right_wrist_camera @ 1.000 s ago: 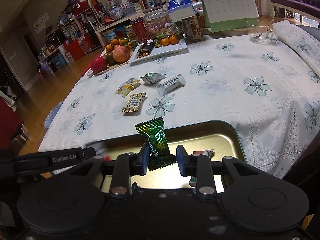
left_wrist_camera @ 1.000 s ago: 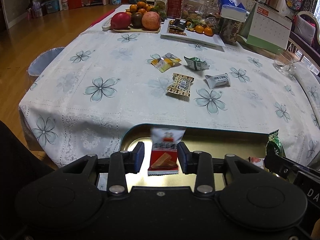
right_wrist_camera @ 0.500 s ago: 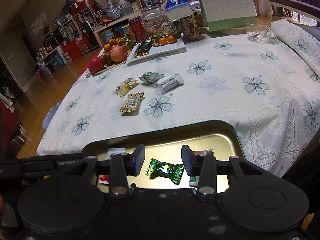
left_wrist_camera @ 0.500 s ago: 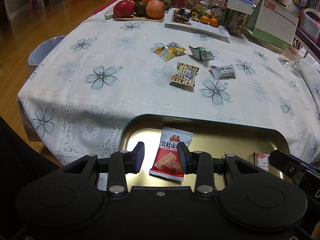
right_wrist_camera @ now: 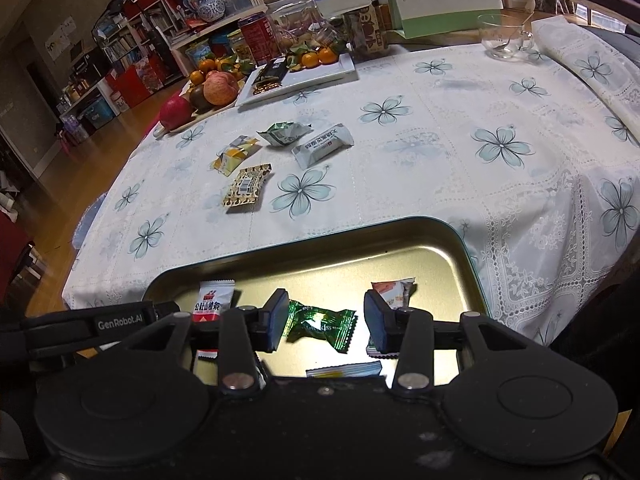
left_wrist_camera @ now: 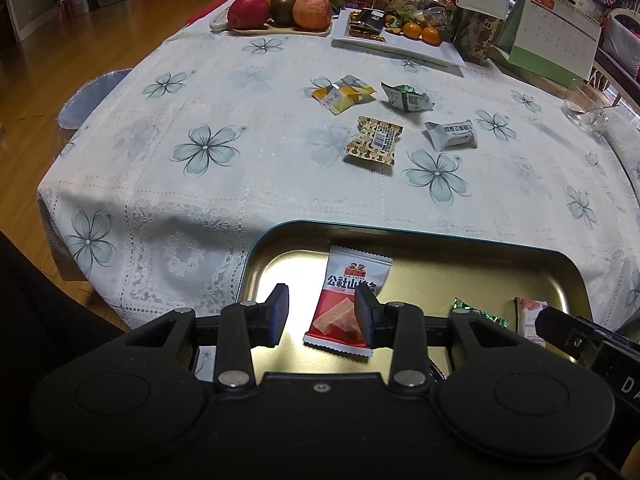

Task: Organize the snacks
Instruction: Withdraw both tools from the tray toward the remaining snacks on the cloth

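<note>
A gold metal tray (left_wrist_camera: 420, 240) (right_wrist_camera: 320, 248) lies at the table's near edge. My left gripper (left_wrist_camera: 322, 314) is open above it; a red-and-white snack packet (left_wrist_camera: 348, 300) (right_wrist_camera: 212, 300) lies flat in the tray below. My right gripper (right_wrist_camera: 326, 318) is open above a green candy (right_wrist_camera: 320, 322) (left_wrist_camera: 478, 314) that lies in the tray. An orange-white packet (right_wrist_camera: 394, 290) (left_wrist_camera: 530, 314) also lies in the tray. On the cloth lie a yellow packet (left_wrist_camera: 344, 92), a green-white packet (left_wrist_camera: 406, 96), a brown patterned packet (left_wrist_camera: 374, 140) and a white packet (left_wrist_camera: 452, 134).
At the far side stand a fruit board (left_wrist_camera: 280, 12), a white plate with tangerines (left_wrist_camera: 396, 40), jars, a tissue box and a desk calendar (left_wrist_camera: 552, 36). A glass cup (left_wrist_camera: 584, 104) sits at the right. The table drops to wooden floor on the left.
Both grippers opened. The red-and-white packet dropped from the left gripper and the green candy from the right; both now lie flat in the tray.
</note>
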Tool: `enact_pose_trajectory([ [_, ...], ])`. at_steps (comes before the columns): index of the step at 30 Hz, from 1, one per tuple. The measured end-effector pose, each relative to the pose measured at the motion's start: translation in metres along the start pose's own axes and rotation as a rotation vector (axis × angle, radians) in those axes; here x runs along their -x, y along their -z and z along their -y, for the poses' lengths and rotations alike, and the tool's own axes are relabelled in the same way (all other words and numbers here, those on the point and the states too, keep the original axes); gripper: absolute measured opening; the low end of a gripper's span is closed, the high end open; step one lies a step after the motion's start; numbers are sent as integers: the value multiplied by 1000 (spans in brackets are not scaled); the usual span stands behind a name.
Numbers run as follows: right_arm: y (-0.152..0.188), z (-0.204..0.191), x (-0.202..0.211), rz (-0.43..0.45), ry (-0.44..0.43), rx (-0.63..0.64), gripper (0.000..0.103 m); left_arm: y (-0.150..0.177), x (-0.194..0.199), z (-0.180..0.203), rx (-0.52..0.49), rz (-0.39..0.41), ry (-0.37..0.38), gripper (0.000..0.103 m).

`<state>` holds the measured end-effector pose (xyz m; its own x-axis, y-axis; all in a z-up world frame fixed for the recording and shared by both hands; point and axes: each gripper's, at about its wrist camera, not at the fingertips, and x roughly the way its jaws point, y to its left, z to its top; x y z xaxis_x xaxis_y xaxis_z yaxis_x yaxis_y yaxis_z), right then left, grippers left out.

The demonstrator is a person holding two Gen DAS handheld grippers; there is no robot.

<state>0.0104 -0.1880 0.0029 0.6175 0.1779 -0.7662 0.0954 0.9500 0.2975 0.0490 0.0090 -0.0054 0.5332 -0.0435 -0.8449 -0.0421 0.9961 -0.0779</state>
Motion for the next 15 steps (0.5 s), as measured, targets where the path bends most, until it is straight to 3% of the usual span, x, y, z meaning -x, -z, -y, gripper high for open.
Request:
enact_pose_trajectory([
  [15,2,-2,-9,-73,4,18,46,0,0,1,-15,-11,-38,45],
])
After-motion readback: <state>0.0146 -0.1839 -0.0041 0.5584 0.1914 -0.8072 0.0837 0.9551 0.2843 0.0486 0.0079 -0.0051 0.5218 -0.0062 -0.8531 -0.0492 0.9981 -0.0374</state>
